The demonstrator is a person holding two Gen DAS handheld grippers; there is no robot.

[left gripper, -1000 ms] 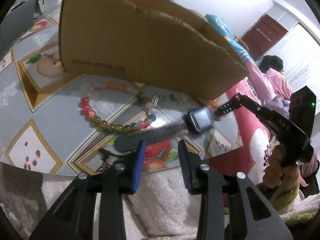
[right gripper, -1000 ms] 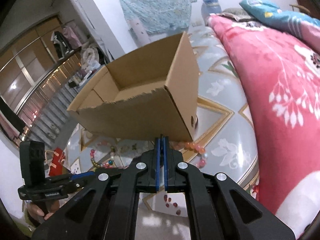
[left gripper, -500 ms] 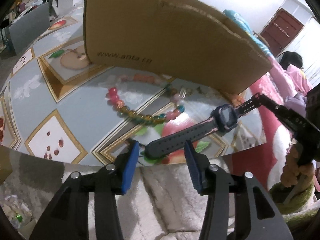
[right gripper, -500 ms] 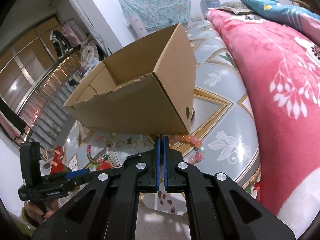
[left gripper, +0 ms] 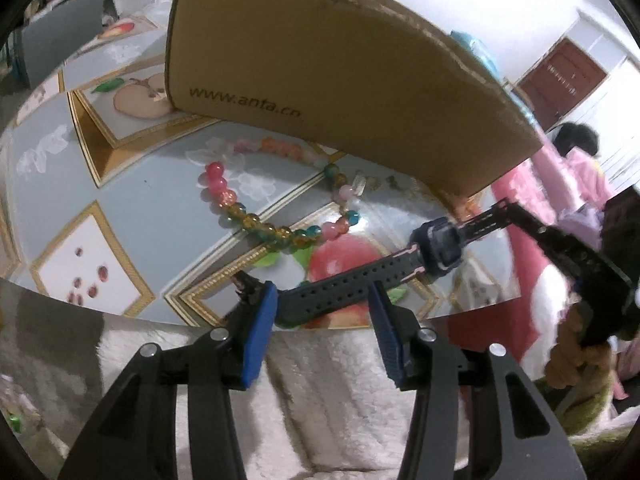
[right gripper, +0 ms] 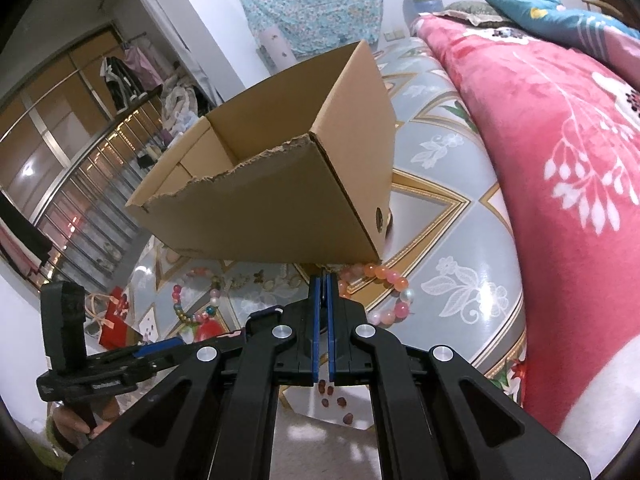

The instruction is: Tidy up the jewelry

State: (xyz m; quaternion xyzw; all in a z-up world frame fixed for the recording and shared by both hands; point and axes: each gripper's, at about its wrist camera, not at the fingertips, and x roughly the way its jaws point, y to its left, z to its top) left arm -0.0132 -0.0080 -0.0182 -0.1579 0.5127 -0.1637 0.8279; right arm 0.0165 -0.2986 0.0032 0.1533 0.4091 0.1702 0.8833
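Tablecloth [left gripper: 152, 216] nearer — watch [left gripper: 400, 264] now between left tongs [left gripper: 322, 328]

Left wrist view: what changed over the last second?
The watch, pinched at one strap end by the shut right gripper, dropped from raised to lower, its free strap now lying between the open fingers of the left gripper. The left gripper has closed in on the table and has not gripped. The bead bracelet and cardboard box stayed put.

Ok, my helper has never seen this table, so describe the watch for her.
Find the big cardboard box on the tablecloth; in front of it lie bead bracelets. The watch is right of the multicoloured bracelet: a dark perforated strap with a square face, no beads, one end pinched by the right gripper.
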